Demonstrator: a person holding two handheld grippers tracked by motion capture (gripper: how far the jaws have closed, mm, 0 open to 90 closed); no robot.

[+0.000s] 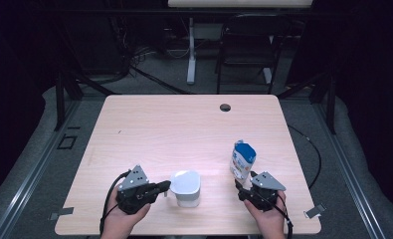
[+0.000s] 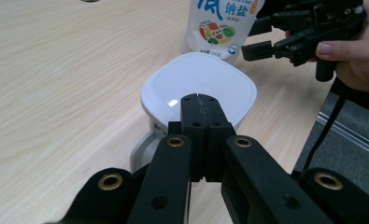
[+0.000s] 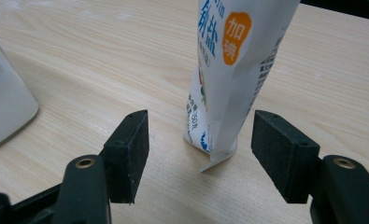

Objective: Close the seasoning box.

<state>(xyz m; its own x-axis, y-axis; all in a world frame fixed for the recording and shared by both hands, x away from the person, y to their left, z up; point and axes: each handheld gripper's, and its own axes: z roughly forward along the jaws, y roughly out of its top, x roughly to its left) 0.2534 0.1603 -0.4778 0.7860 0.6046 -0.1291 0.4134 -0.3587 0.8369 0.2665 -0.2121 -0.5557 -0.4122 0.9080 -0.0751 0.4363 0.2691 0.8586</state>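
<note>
High view: right gripper [image 1: 244, 186] fingers [image 3: 128, 154] spread.

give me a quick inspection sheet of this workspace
surface: wooden table, bare apart from the two things, grommet hole at far edge
job's things: white tub, lid on; salt bag upright
clutter: nothing seen
grippers: left gripper shut, tips at the tub; right gripper open, fingers either side of the bag, not touching
cables: cable trailing from left gripper
surroundings: chair, dark floor
</note>
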